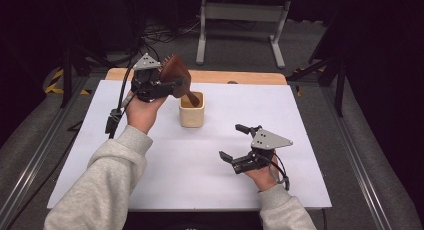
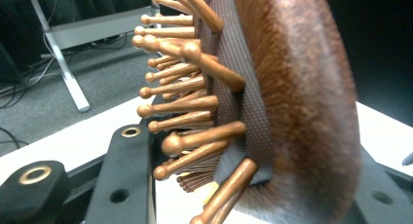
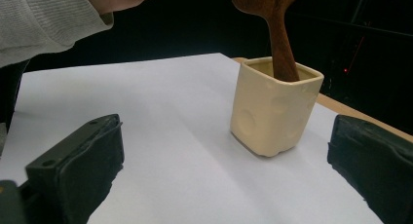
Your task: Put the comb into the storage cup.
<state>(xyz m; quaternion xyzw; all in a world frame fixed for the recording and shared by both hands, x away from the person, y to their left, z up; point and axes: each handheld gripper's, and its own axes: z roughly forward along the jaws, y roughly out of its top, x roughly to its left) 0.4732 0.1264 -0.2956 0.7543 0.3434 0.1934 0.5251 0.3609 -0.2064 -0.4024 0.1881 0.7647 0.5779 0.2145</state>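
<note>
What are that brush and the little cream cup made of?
The brush looks like dark brown wood with a matt, grainy back; its round-tipped pins seem wooden too, set in a woven-looking pad. The cup looks like glazed ceramic, smooth and faintly shiny, though plastic is possible.

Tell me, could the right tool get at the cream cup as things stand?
Probably yes. The right tool sits open on the white sheet, jaws toward the cream cup, with bare sheet between. The wooden hairbrush held by the left tool only occupies the cup's mouth.
</note>
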